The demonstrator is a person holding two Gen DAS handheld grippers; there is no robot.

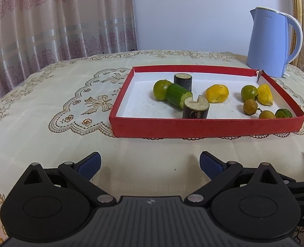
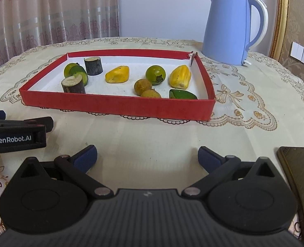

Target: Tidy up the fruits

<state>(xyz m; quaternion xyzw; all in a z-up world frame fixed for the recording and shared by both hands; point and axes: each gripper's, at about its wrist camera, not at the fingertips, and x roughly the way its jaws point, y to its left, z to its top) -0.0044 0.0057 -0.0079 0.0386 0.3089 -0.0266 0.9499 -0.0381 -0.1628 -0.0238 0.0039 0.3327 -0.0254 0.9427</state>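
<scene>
Fruits (image 2: 117, 74): all sitting inside the red tray (image 2: 119, 105)
Left tongs (image 1: 150, 164): spread wide, empty
Right tongs (image 2: 147, 158): spread wide, empty

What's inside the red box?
The shallow red cardboard box holds two yellow fruit pieces, green round fruits, brown longans, dark cane chunks and a cucumber piece. Its front wall hides some bottoms.
</scene>
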